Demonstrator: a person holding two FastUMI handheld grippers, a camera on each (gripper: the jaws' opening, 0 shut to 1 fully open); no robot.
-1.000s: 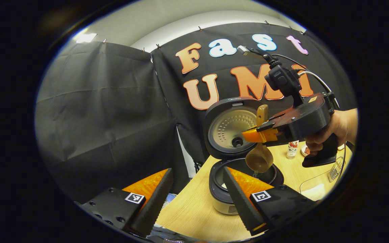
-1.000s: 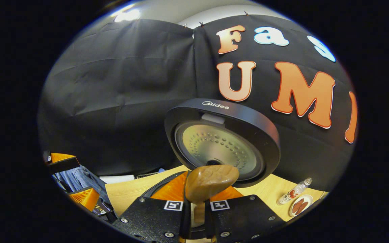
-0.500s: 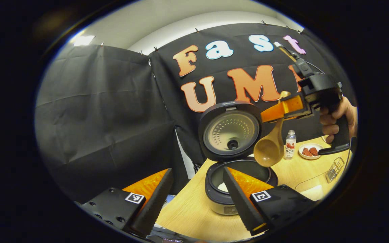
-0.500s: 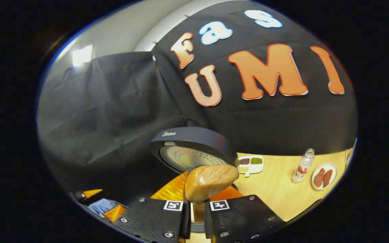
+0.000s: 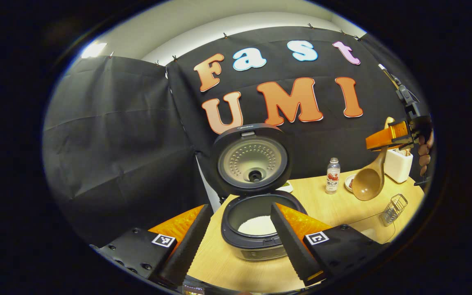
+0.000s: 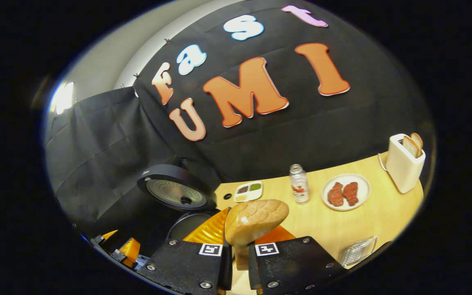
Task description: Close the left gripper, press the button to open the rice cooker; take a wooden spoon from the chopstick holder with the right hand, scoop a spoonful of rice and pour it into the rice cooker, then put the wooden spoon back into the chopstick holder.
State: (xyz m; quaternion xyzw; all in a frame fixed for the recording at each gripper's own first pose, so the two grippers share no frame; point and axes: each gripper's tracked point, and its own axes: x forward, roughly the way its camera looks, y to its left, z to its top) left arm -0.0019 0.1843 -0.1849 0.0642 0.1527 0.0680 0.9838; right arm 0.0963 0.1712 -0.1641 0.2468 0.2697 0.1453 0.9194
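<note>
Glossy wooden spoon, matt dark plastic rice cooker, pale wood-grain table

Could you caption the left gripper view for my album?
Rice cooker open, rice inside; right gripper carries wooden spoon away.

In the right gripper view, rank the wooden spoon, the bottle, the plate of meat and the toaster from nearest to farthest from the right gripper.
1. Wooden spoon: held between the right gripper's fingers.
2. Bottle: on the table, just beyond the spoon, slightly right.
3. Plate of meat: right of the bottle, about as far back, more off to the side.
4. Toaster: far right end of the table.
</note>
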